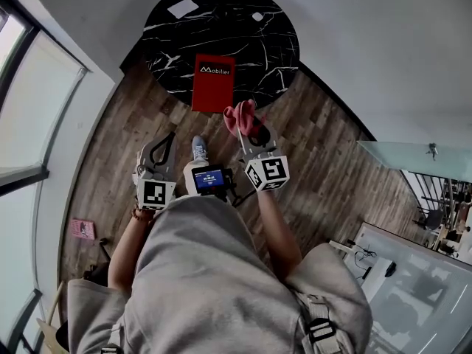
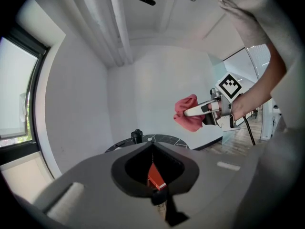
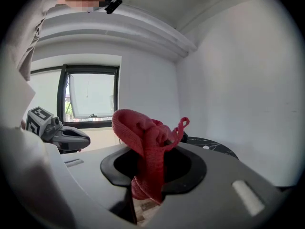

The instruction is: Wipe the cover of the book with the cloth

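Head view, and the right gripper [image 1: 249,130] is clamped on the bunched red cloth [image 1: 240,116], held just beside the near corner of the red book [image 1: 213,83], which lies at the near rim of the round black marble table [image 1: 162,35]. Left gripper [image 1: 164,147] hangs over the wooden floor [image 1: 324,153], jaws pressed together on nothing. Farther back on the table sit a white card [image 1: 183,8] and a small white scrap [image 1: 257,17], and a pink thing [image 1: 82,228] lies on the floor.
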`<state>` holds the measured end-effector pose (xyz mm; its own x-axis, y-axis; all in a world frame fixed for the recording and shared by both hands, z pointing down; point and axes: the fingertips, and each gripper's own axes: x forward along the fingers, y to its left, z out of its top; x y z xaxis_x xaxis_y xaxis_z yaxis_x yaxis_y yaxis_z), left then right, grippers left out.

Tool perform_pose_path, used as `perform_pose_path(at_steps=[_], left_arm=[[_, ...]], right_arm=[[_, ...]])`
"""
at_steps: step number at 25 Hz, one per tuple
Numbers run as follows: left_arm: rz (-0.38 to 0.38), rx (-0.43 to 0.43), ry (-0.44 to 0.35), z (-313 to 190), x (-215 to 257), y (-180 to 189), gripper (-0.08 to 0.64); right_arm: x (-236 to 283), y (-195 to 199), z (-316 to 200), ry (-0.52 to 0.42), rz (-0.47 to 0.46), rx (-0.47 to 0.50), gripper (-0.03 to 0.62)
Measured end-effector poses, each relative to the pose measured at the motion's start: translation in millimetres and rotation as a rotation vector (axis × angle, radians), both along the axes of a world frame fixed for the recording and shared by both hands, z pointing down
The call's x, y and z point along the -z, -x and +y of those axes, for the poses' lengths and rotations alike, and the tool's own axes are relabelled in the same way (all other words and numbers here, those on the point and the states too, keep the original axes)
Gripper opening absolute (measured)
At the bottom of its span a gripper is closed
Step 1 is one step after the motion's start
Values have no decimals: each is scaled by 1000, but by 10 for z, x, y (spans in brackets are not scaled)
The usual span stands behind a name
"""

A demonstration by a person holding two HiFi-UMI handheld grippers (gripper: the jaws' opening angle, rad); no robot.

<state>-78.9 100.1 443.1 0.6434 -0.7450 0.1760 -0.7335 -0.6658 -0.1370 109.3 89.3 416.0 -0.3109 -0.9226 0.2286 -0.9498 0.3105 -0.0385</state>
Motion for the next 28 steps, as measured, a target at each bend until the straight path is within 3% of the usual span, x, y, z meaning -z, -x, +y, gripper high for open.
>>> perform_pose_path(at_steps=[11,15,23,28], left_arm=[[-141,-4,85,-563,-549,-670,3],[-193,8,147,-706,-903,-804,77],[-257,-17,285,-813,-1729,-886,101],[-290,-45,369,-860,-2209,-930,133]], right_arm=[[-475,-808,-1263,31,2,57,147],[-789,-954,-1736,66,15,97,147],[-1604,-1055,-2422,212,95,138,146],[-2184,-993,-2665,360,142,154,146]])
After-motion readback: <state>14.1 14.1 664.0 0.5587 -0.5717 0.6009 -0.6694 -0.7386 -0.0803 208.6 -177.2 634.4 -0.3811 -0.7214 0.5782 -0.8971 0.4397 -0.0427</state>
